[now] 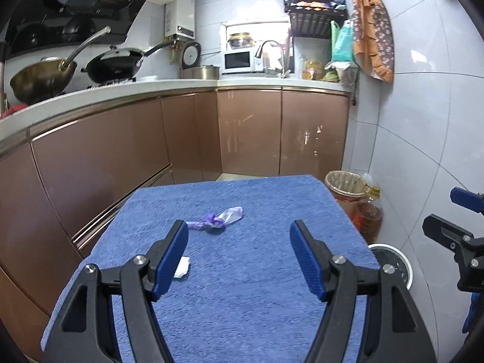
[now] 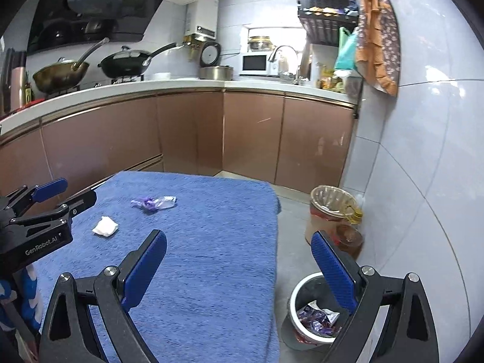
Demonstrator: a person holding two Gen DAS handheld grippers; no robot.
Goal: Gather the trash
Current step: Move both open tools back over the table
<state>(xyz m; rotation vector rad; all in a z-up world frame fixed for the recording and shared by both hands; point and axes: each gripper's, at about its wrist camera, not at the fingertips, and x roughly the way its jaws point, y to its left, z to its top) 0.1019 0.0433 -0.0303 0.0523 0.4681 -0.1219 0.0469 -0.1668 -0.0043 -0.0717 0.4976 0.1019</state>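
Item: purple wrapper [image 1: 216, 219], lying mid-bench [image 1: 242, 302] on blue cloth, long axis crosswise, clear tail pointing right. White wad [image 2: 105, 227] lay nearer, to its left.

Your left tool [image 1: 239, 260] stood wide, empty; right tool [image 2: 239, 272] likewise.

Advice: you did best pinching the knotted middle, then carrying it to the white bin [image 2: 305, 314].

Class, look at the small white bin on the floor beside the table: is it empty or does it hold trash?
It holds trash: the white bin has purple and white wrappers inside.
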